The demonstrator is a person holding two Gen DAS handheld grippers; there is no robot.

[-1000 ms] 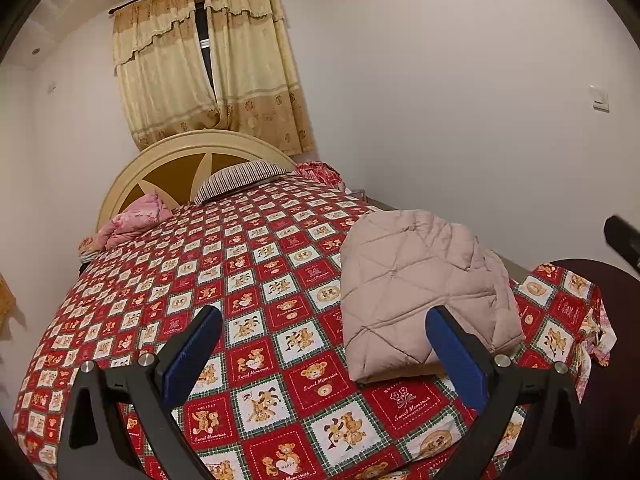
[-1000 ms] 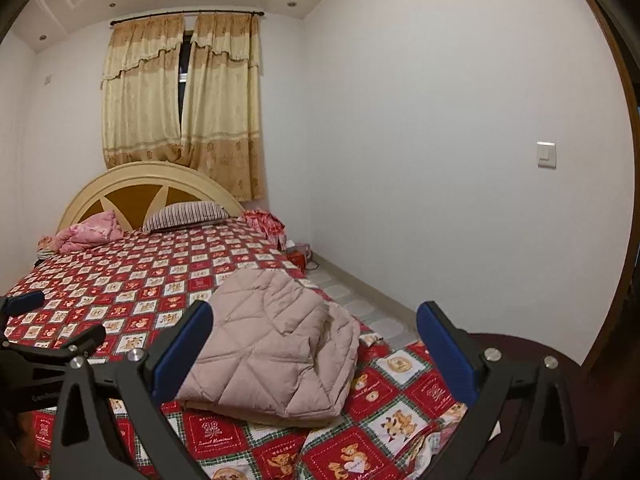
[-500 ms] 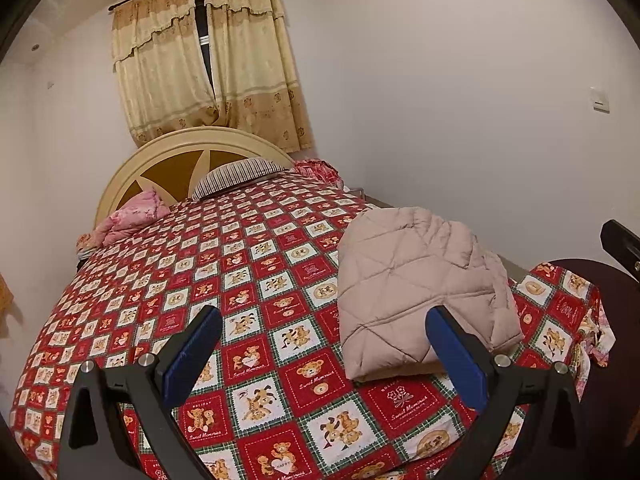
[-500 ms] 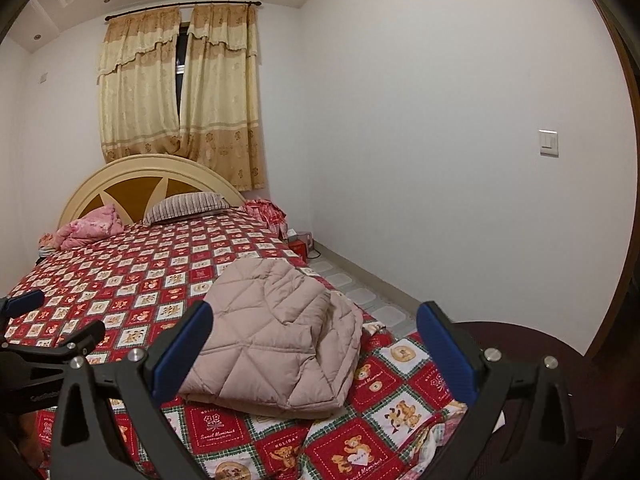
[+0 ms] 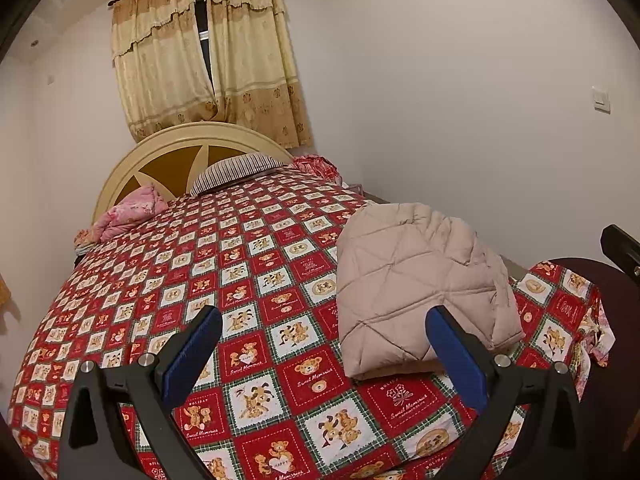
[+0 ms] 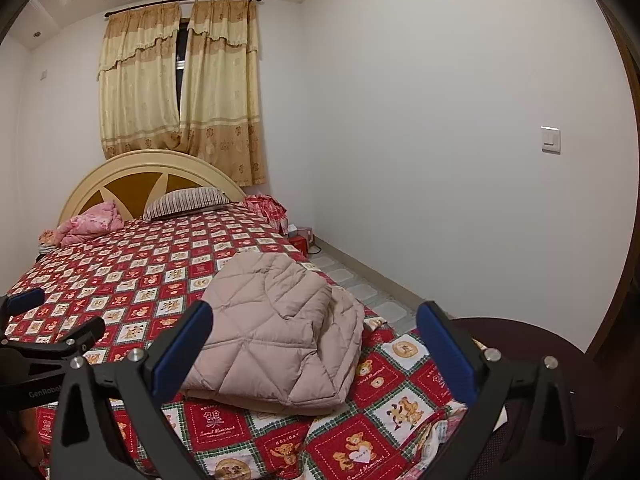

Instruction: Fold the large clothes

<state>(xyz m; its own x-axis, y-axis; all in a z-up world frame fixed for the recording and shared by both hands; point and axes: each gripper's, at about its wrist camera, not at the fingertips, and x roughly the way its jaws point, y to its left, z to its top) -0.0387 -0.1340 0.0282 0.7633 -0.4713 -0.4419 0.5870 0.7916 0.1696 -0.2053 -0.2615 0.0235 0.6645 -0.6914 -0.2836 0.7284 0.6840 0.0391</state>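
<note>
A beige quilted jacket point(image 5: 416, 280) lies folded into a compact pile near the foot corner of the bed; it also shows in the right wrist view point(image 6: 276, 328). My left gripper point(image 5: 324, 344) is open and empty, held above the bedspread just left of the jacket. My right gripper point(image 6: 314, 340) is open and empty, held above and in front of the jacket. Neither gripper touches it. The left gripper point(image 6: 36, 320) shows at the left edge of the right wrist view.
The bed has a red bear-print bedspread point(image 5: 200, 272), a cream headboard point(image 5: 180, 152), a striped pillow point(image 5: 236, 168) and a pink bundle point(image 5: 128, 212). A white wall point(image 6: 440, 160) runs along the right. A dark round chair point(image 6: 532, 344) stands at the foot corner.
Both grippers have drawn back and risen slightly from the jacket. The jacket has not moved.
</note>
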